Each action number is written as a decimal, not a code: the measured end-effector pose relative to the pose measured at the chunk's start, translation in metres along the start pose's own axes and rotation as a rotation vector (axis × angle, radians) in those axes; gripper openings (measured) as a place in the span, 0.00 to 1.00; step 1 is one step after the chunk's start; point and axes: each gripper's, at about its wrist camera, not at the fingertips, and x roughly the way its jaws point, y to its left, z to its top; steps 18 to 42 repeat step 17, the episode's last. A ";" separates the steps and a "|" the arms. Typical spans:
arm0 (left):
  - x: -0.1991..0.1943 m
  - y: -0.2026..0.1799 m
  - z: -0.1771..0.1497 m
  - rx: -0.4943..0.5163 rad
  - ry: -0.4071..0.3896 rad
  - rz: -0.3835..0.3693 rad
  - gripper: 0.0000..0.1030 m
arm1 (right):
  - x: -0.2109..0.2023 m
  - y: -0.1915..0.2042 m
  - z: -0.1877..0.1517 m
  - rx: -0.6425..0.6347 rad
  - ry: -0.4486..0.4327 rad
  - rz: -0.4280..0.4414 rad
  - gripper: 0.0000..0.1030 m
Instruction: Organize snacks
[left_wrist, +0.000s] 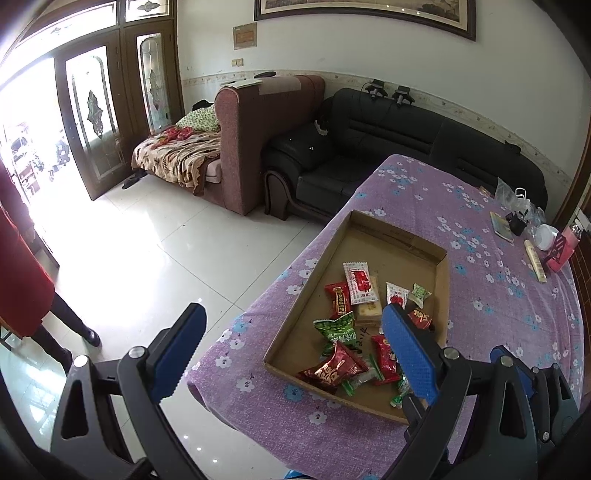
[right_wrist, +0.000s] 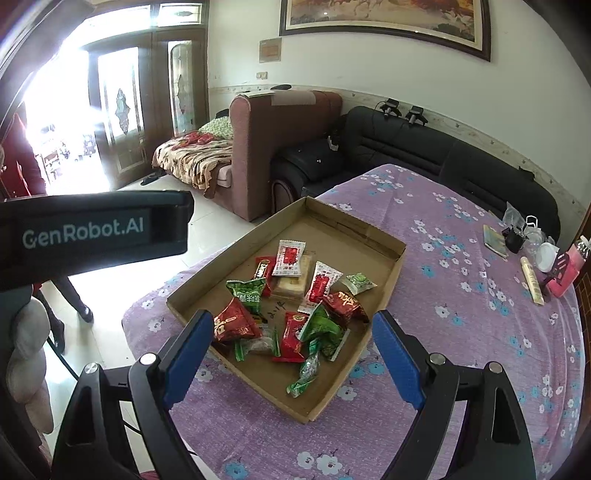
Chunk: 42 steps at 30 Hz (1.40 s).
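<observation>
A shallow cardboard tray lies on a table under a purple flowered cloth. Several wrapped snacks are heaped in its near half: red packets, green packets, white-and-red sachets and a pale biscuit pack. My left gripper hangs open above the tray's near left corner, holding nothing. My right gripper is open too, its blue pads on either side of the tray's near end, above it.
At the table's far right lie a booklet, a cream tube, a white lid and a pink box. A black sofa and a brown armchair stand beyond. A person in red stands on the tiled floor at left.
</observation>
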 end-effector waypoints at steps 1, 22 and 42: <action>0.000 0.000 0.000 0.000 0.002 0.000 0.93 | 0.000 0.001 0.000 -0.001 0.001 0.001 0.85; 0.003 -0.005 -0.005 -0.009 0.025 0.059 0.93 | 0.005 -0.008 -0.004 0.016 0.024 0.028 0.85; 0.003 -0.005 -0.005 -0.009 0.025 0.059 0.93 | 0.005 -0.008 -0.004 0.016 0.024 0.028 0.85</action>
